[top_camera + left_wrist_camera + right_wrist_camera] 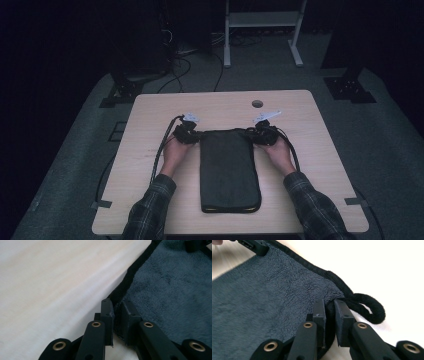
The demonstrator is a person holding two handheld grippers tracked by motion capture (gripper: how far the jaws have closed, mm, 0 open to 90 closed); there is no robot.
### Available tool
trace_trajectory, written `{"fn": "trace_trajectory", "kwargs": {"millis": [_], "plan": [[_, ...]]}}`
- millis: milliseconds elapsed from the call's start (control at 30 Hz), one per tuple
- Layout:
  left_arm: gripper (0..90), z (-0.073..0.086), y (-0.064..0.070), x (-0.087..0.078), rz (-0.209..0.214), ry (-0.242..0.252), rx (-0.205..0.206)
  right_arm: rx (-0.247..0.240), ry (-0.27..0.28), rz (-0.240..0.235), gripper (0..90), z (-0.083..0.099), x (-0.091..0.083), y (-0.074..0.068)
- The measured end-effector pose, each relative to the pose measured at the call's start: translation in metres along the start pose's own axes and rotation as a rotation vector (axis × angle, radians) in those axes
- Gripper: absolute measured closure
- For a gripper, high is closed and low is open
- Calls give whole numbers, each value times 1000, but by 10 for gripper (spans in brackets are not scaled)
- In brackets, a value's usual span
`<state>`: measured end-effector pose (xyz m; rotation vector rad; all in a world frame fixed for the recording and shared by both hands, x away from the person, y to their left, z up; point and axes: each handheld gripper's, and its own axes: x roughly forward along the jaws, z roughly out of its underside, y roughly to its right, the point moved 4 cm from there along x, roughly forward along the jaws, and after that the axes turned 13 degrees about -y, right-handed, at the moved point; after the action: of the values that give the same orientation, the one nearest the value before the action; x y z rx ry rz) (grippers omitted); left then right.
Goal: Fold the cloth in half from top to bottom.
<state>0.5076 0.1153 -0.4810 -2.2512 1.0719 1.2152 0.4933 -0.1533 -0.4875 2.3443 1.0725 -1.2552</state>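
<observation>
Plaid sleeves [150, 210] come in low, then my two hands. Between them lies the dark towel [229, 170], folded long on the wooden table [150, 115]. My left gripper [186, 133] pinches its far left corner, and my right gripper [263, 134] pinches its far right corner, beside a small black loop [368, 306].
</observation>
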Motion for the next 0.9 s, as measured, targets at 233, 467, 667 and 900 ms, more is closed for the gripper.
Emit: {"fn": "trace_trajectory", "kwargs": {"millis": [233,467,667,900], "plan": [[804,-27,-4,-31,-54,87,32,-15,92,41,797,-24,-25,5],[805,-22,9,-49,-26,103,69,-41,138,-2,797,-18,-47,-5],[805,-11,22,-61,30,131,67,-70,151,-29,798,-4,-57,-20],[805,10,49,-76,123,174,60,-92,141,-68,797,15,-66,-35]]}}
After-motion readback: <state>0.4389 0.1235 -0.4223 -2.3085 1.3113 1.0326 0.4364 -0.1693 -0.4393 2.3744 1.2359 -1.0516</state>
